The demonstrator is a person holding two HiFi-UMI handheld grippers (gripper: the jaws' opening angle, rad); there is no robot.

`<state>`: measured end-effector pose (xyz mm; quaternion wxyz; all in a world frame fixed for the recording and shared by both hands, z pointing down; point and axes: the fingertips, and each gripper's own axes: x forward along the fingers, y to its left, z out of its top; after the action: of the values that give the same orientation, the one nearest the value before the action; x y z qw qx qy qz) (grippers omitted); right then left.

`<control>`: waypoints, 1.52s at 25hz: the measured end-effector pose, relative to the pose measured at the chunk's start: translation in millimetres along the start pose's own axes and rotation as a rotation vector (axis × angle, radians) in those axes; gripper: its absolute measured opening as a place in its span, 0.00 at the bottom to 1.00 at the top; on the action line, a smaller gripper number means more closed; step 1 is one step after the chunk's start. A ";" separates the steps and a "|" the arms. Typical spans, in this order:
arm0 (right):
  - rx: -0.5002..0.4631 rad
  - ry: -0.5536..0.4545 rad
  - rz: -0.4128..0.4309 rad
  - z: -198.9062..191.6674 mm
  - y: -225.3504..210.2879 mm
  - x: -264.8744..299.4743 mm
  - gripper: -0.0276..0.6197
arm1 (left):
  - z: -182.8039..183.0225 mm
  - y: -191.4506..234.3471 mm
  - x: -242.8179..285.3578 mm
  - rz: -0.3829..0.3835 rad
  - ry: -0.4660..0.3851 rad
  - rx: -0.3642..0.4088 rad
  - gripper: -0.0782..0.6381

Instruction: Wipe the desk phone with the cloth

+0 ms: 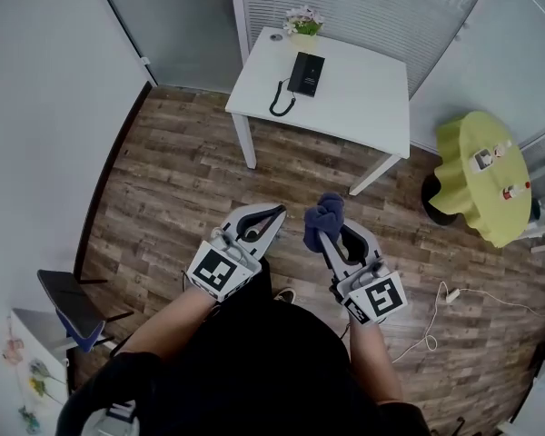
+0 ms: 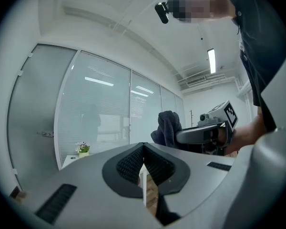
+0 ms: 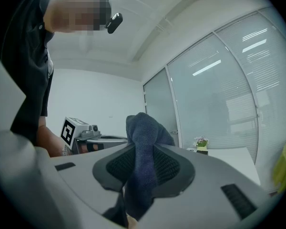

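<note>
A black desk phone [image 1: 306, 73] with a coiled cord lies on the white table [image 1: 363, 98] far ahead of me. My right gripper [image 1: 327, 230] is shut on a dark blue cloth [image 1: 323, 218], which bunches up above its tips; the cloth [image 3: 144, 161] fills the pinch in the right gripper view. My left gripper [image 1: 271, 218] is shut with nothing in it, its pads meeting at the tip [image 2: 143, 152]. Both grippers are held at waist height over the wooden floor, well short of the table.
A small flower pot [image 1: 303, 23] stands at the table's far edge by the glass wall. A round table with a yellow-green cover [image 1: 480, 175] holds small bottles at right. A dark chair [image 1: 73, 302] is at lower left. A white cable [image 1: 445, 312] lies on the floor.
</note>
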<state>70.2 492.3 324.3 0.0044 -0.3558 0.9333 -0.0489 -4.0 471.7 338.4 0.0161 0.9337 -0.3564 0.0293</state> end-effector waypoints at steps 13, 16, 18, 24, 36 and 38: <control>-0.021 0.021 -0.070 8.4 -81.3 112.8 0.21 | -2.8 122.1 70.1 -0.070 0.019 -0.010 0.12; -0.023 0.031 -0.079 10.1 -93.8 141.8 0.21 | 0.3 149.3 84.0 -0.086 -0.002 -0.021 0.12; -0.023 0.038 -0.087 11.4 -102.8 158.7 0.21 | 1.2 166.7 93.1 -0.094 -0.009 -0.034 0.12; -0.020 0.052 -0.130 10.1 -128.9 207.3 0.21 | -2.2 215.3 113.6 -0.143 0.009 -0.046 0.12; -0.018 0.069 -0.160 7.4 -165.3 262.1 0.21 | -10.4 271.6 139.7 -0.185 0.031 -0.071 0.12; -0.017 0.072 -0.154 6.0 -174.6 267.5 0.21 | -12.0 276.0 146.0 -0.183 0.030 -0.079 0.12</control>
<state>-13.4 184.4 341.9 -0.0358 -0.4248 0.9030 -0.0541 -79.8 169.5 362.5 0.0608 0.9605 -0.2702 0.0274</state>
